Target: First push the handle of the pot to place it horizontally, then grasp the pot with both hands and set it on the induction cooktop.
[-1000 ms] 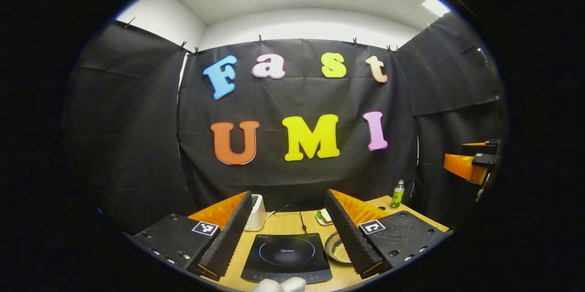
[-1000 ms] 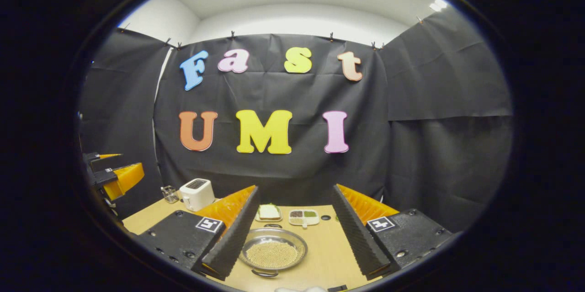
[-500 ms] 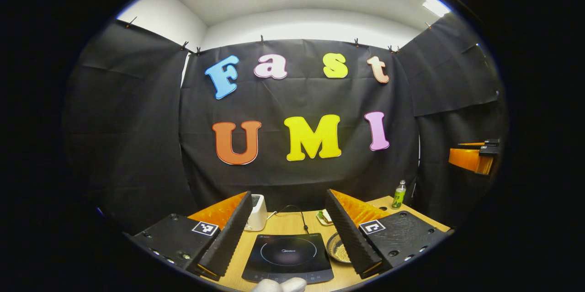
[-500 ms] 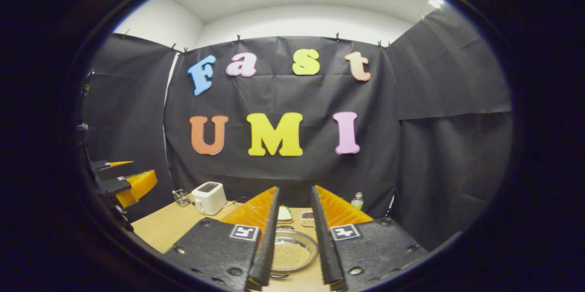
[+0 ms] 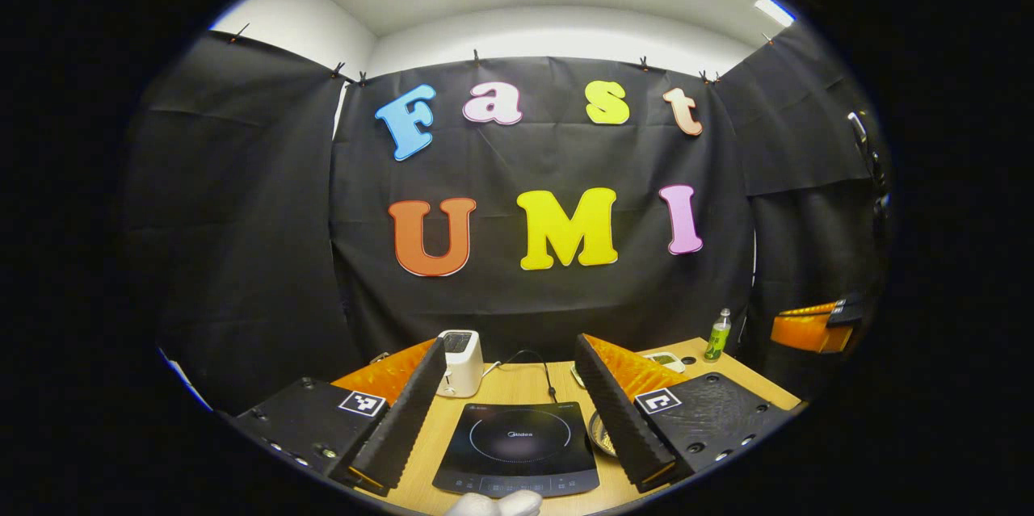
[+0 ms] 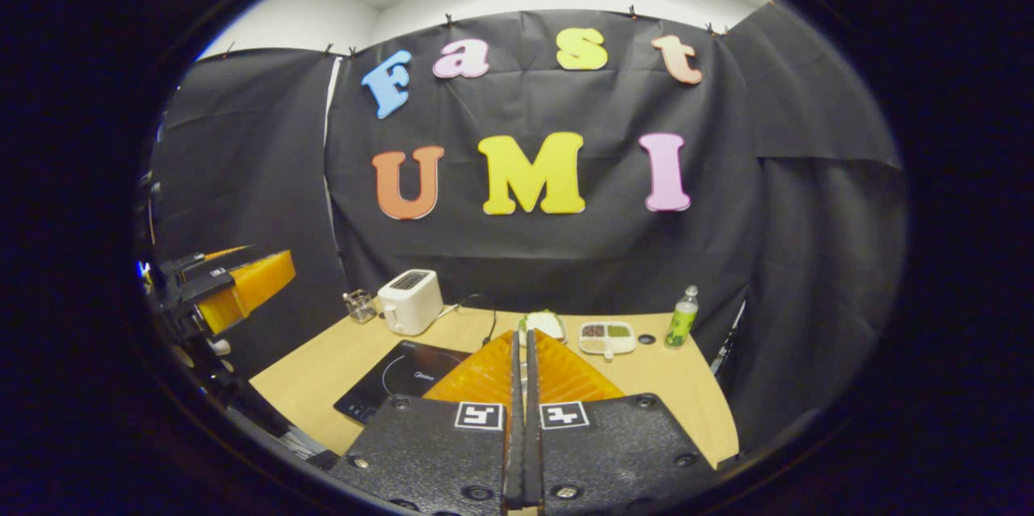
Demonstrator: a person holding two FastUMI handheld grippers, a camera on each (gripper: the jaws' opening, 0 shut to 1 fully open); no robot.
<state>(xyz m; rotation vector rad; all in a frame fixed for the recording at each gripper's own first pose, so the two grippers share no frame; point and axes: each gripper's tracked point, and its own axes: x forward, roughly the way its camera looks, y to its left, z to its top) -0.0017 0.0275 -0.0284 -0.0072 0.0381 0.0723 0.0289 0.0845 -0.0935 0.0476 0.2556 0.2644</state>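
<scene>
one cooktop (image 5: 517, 447); one toaster (image 5: 459, 351)

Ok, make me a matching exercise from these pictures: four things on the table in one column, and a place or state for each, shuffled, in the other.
Things:
1. toaster
2. induction cooktop
3. green bottle
4. right gripper

Places or states:
A. far right side of the table, near the cloth wall
B. fingers closed together
C. flat and bare, between the left gripper's open fingers
D. at the back of the table, beyond the cooktop

Pairs: 1-D, 2-C, 3-A, 4-B
</scene>
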